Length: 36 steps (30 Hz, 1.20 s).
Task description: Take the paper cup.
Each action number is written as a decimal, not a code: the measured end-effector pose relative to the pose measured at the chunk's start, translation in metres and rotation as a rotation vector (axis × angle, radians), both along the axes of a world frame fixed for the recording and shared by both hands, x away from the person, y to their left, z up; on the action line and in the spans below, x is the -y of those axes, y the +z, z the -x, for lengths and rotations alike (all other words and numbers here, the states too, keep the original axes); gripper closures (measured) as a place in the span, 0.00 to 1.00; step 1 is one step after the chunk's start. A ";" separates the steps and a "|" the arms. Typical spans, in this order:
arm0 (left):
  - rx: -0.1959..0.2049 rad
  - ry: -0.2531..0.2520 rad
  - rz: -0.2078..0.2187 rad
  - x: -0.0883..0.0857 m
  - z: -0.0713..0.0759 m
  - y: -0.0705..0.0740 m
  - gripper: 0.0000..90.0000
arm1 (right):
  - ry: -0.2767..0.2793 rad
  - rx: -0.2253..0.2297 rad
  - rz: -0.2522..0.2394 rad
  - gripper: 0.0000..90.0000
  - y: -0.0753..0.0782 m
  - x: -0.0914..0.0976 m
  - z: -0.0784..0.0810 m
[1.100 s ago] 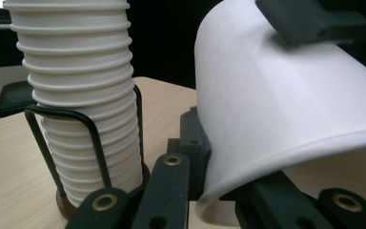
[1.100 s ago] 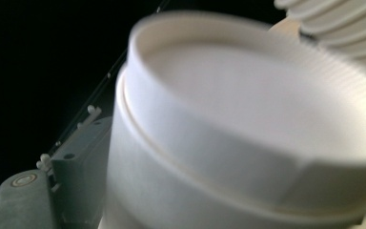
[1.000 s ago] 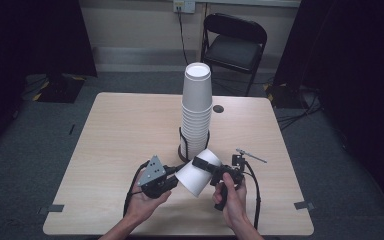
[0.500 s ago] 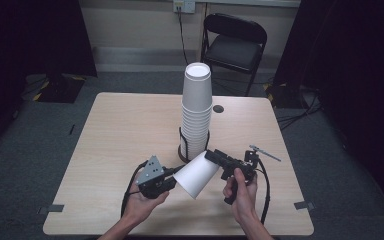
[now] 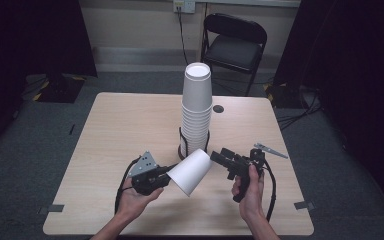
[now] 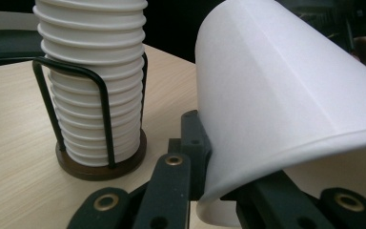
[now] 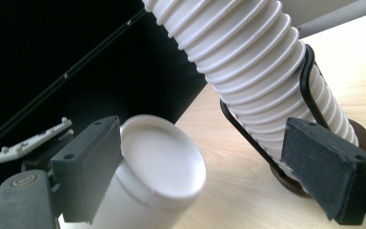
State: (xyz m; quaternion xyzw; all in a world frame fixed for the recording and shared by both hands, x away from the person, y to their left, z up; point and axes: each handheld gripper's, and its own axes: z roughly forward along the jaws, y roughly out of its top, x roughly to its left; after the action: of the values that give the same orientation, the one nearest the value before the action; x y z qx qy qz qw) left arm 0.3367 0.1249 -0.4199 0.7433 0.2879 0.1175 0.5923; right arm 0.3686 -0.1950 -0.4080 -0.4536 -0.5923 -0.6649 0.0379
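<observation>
A single white paper cup (image 5: pixel 190 171) is held off the light wooden table (image 5: pixel 130 130), tilted, with its closed base pointing up toward the right gripper and its open rim down toward the left gripper. The left gripper (image 5: pixel 165 175) is clamped on the cup's rim wall: in the left gripper view the black jaws are seen pinching the thin paper edge (image 6: pixel 228 186), which is bent slightly at the pinch. That gripper is carried by the person's left hand (image 5: pixel 135 195) near the front edge of the table.

The right gripper (image 5: pixel 216 158) is held by the right hand (image 5: pixel 247 187), just to the right of the cup's base. Its jaws are apart and have just been opening further. In the right gripper view the cup's round recessed base (image 7: pixel 159 157) is seen lying between the two black pads (image 7: pixel 93 167), nearer the left one (contact with that pad cannot be told); the other pad stands well clear of it. No grip by the right gripper is shown.

Behind the cup, near the table's middle, a tall stack of white ribbed paper cups (image 5: pixel 197 112) is standing upside down in a black wire holder with a dark round base (image 6: pixel 100 164). The held cup is just in front of that holder, not touching it. A black folding chair (image 5: pixel 232 42) is seen beyond the far edge of the table.
</observation>
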 end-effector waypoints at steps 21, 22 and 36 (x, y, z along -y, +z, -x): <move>-0.084 0.008 -0.036 -0.015 -0.007 0.009 0.95 | 0.112 0.170 0.140 0.15 0.001 0.000 0.009; -0.088 0.005 -0.041 -0.015 -0.007 0.010 0.95 | 0.096 0.202 0.163 0.15 0.000 -0.002 0.010; -0.150 -0.023 -0.097 -0.021 -0.015 0.010 0.95 | 0.158 0.366 0.268 0.14 0.001 -0.006 0.019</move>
State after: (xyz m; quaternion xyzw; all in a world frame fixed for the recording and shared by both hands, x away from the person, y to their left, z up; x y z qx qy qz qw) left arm 0.3518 0.1463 -0.4100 0.7811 0.3170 0.0684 0.5335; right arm 0.3496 -0.1889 -0.4068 -0.2788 -0.7059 -0.6464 -0.0785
